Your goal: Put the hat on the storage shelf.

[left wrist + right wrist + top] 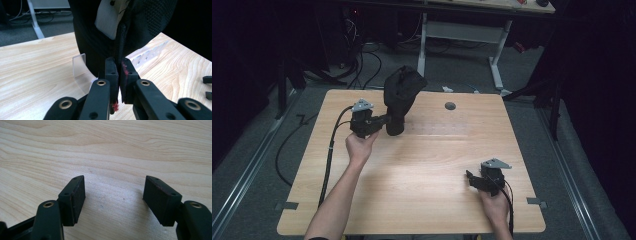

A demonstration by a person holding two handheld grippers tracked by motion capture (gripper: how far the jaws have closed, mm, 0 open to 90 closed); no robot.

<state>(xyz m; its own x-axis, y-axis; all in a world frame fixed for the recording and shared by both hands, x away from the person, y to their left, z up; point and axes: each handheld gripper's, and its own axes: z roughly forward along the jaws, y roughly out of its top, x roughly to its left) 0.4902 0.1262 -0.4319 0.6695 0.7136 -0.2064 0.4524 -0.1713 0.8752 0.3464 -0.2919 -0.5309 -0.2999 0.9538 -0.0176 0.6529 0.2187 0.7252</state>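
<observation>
A black fabric item (399, 92) with a mesh patch and a white label (107, 18) stands upright at the far middle of the wooden table (422, 165). It rests on a clear plastic stand (79, 67). My left gripper (384, 120) reaches it from the left and is shut on a hanging black edge (119, 47) of the fabric low down, seen close up between the left gripper's (117, 66) jaws. My right gripper (469, 176) rests near the front right of the table, open, with bare wood between the right gripper's (113, 200) jaws.
A grey round grommet (450, 106) sits in the tabletop right of the fabric item. A slotted clear plate (150, 53) lies under the item. Desk legs and cables stand on the floor beyond the far edge.
</observation>
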